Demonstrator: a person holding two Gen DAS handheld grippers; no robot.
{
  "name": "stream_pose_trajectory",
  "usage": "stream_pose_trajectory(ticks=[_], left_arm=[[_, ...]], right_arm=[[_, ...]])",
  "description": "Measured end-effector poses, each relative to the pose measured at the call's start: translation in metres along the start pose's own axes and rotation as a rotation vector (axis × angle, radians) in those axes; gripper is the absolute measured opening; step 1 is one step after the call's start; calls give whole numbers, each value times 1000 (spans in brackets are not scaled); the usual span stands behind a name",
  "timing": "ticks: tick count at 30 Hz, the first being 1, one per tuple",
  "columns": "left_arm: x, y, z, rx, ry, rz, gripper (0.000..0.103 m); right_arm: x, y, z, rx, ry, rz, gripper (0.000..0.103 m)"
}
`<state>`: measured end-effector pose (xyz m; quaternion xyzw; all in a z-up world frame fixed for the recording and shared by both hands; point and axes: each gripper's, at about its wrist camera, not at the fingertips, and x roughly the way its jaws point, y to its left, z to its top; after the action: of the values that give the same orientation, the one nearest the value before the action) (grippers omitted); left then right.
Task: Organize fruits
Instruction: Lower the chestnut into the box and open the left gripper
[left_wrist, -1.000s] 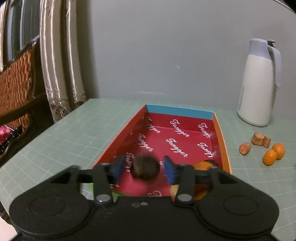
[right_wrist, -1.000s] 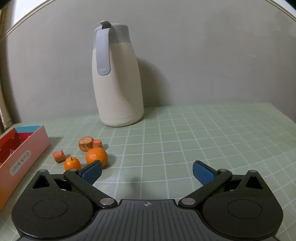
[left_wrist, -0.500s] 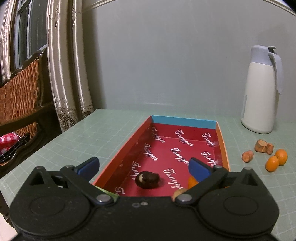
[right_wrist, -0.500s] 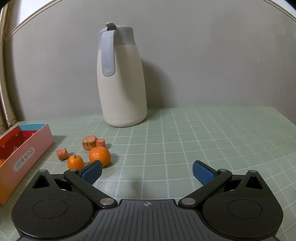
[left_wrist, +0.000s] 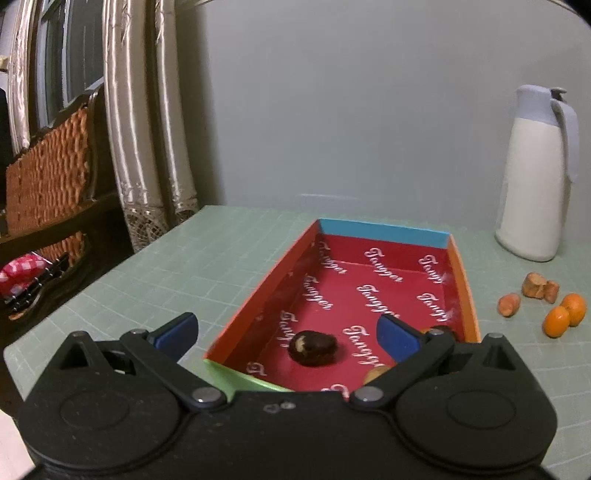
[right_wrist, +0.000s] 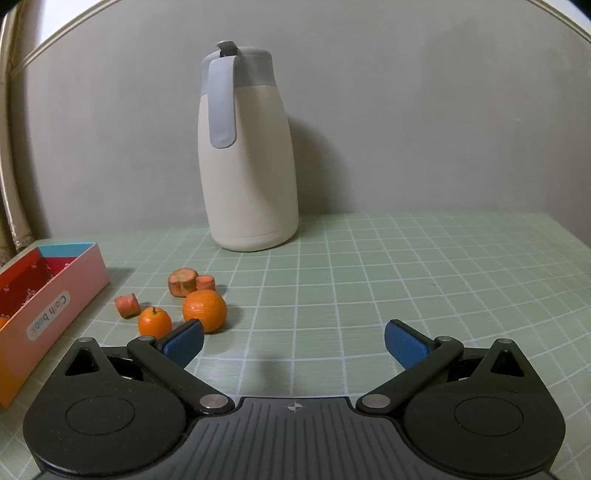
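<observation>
I'm finishing a drop: my left gripper (left_wrist: 288, 332) has just been opening, jaws now spread wide with nothing pinched, and the dark brown fruit (left_wrist: 312, 347) is lying loose on the red box (left_wrist: 382, 232) floor. My right gripper (right_wrist: 293, 341) is hovering open and empty. Two oranges (right_wrist: 204, 309) and carrot pieces (right_wrist: 183, 281) are waiting at its 11 o'clock, beside the box. Next I'm probably reaching for one, centring my jaws on it before closing.

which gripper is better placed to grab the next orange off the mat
Right. The right gripper is open, empty and faces the two oranges, with the small one just beyond its left finger. The left gripper is open over the red box, above the dark fruit lying inside.
</observation>
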<state>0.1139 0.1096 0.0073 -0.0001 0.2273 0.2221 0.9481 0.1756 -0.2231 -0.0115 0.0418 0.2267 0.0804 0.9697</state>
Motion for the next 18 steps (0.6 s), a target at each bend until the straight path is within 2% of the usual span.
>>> stream_pose_trajectory(ticks=[6,12,18], left_arm=[[0,7,-2,2,-9,46,97],[1,20,-3,-29,8,43,97],[2,33,-5,-33,17,51,97]], right_arm=[[2,8,-1,-17,-17,-3,103],[6,20,0,-22,-11,23,103],[11,43,4,-34,-20,92,103]])
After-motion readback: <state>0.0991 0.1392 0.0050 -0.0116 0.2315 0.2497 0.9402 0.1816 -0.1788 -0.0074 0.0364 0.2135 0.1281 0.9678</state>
